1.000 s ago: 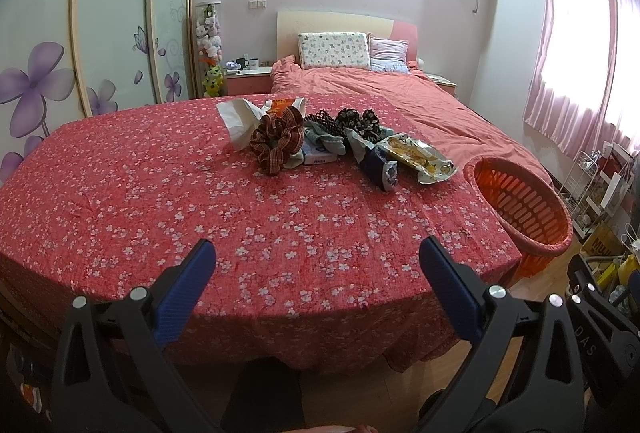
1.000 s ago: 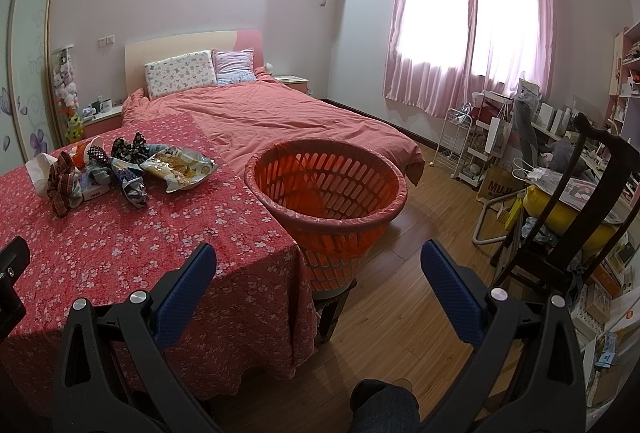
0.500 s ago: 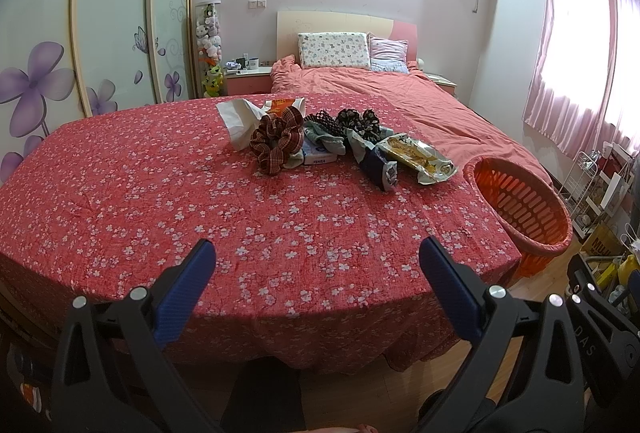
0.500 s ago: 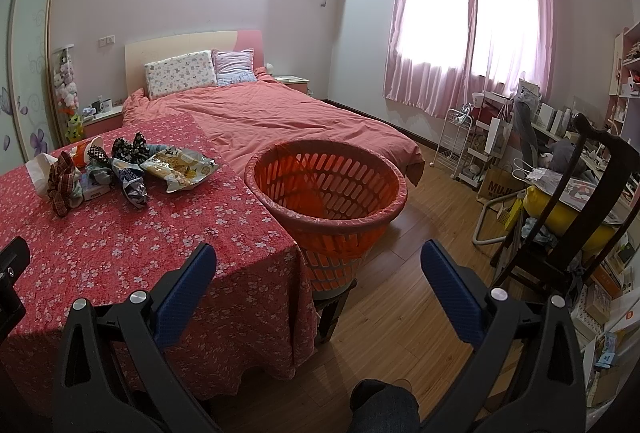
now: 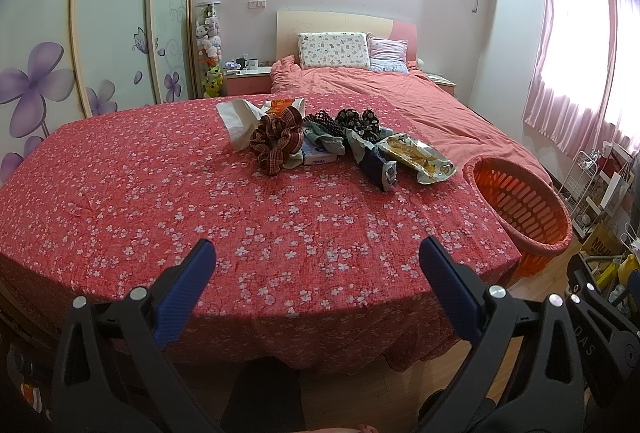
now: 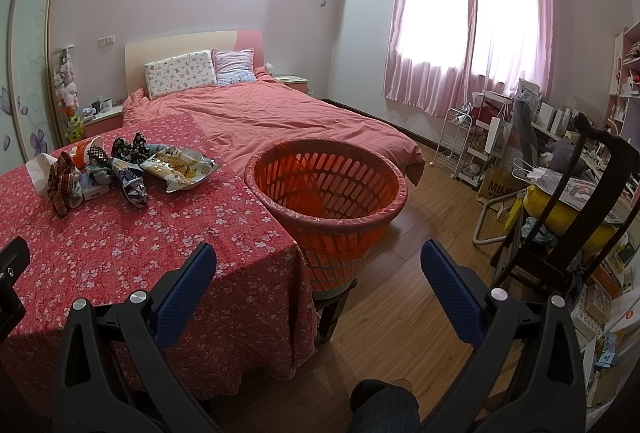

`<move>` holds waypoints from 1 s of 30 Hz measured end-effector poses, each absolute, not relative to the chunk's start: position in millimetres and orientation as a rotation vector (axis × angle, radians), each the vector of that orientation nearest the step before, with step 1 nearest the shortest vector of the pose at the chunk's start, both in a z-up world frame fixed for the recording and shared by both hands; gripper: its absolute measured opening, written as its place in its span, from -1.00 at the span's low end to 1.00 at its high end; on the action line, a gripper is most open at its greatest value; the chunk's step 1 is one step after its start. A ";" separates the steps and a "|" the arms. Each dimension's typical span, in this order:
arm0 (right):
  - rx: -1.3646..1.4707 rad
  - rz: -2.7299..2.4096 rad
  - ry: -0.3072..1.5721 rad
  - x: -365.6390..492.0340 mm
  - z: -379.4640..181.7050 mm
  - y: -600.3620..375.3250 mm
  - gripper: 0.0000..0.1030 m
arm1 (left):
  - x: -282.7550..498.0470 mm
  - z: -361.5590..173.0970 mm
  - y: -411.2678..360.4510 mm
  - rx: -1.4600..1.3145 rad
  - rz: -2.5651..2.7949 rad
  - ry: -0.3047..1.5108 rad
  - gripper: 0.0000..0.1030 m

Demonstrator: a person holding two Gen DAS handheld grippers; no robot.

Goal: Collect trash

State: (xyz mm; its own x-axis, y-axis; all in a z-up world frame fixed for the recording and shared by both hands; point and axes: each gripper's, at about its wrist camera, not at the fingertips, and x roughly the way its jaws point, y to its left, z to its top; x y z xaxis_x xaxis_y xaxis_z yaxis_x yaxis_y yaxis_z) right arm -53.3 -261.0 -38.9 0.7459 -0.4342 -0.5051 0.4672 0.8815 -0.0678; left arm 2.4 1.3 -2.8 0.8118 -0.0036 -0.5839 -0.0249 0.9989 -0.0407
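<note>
A heap of items lies at the far side of the red flowered table (image 5: pixel 160 201): a white bag (image 5: pixel 236 123), a plaid scrunchie (image 5: pixel 276 143), a small white and blue box (image 5: pixel 316 155), a dark blue wrapper (image 5: pixel 378 169) and a yellow snack packet (image 5: pixel 418 157). The packet also shows in the right wrist view (image 6: pixel 180 169). An orange basket (image 6: pixel 326 193) stands at the table's right edge, also in the left wrist view (image 5: pixel 520 209). My left gripper (image 5: pixel 316 265) is open and empty above the table's near edge. My right gripper (image 6: pixel 318 269) is open and empty in front of the basket.
A bed with a pink cover (image 6: pixel 280 117) lies behind the table and basket. A dark wooden chair (image 6: pixel 580 201) and cluttered shelves (image 6: pixel 480 145) fill the right side. Wooden floor (image 6: pixel 400 305) lies below the basket. A wardrobe with flower doors (image 5: pixel 80 53) stands at left.
</note>
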 end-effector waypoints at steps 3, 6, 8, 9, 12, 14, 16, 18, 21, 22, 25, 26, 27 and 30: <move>0.064 -0.494 0.536 -53.1 -39.0 -261.1 0.96 | 2.4 -2.8 1.3 -0.047 0.012 0.623 0.93; 0.064 -0.494 0.537 -53.0 -39.3 -261.2 0.96 | 2.6 -2.9 1.4 -0.047 0.011 0.624 0.93; 0.064 -0.493 0.537 -53.1 -39.4 -261.5 0.96 | 2.5 -2.7 1.2 -0.047 0.012 0.624 0.93; 0.064 -0.494 0.537 -53.0 -39.5 -261.6 0.96 | 2.6 -2.9 1.4 -0.047 0.012 0.624 0.93; 0.065 -0.494 0.537 -53.1 -39.8 -262.1 0.96 | 2.5 -2.7 1.1 -0.047 0.012 0.624 0.93; 0.069 -0.495 0.540 -52.6 -40.2 -262.7 0.96 | 2.4 -2.8 1.0 -0.045 0.014 0.624 0.93; 0.072 -0.497 0.541 -51.0 -40.6 -263.4 0.96 | 1.7 -3.5 -0.4 -0.038 0.018 0.625 0.93; 0.075 -0.493 0.540 -46.6 -42.2 -265.3 0.96 | 3.2 -5.9 2.3 -0.034 0.024 0.626 0.93; 0.078 -0.479 0.534 -39.3 -43.6 -264.2 0.96 | 6.9 -7.7 7.9 -0.046 0.034 0.627 0.93; 0.078 -0.476 0.531 -38.2 -44.5 -263.6 0.96 | 9.8 -9.5 12.7 -0.051 0.047 0.629 0.93; 0.089 -0.438 0.532 -25.8 -45.8 -261.5 0.96 | 20.8 -14.1 26.2 -0.071 0.072 0.646 0.93; 0.093 -0.427 0.536 -22.8 -46.4 -260.6 0.96 | 25.2 -15.3 29.9 -0.077 0.078 0.651 0.93; 0.099 -0.408 0.540 -18.0 -47.4 -259.0 0.96 | 29.5 -17.6 36.3 -0.085 0.091 0.657 0.93; 0.112 -0.359 0.546 -3.0 -50.1 -254.2 0.96 | 41.8 -23.4 51.7 -0.098 0.112 0.675 0.93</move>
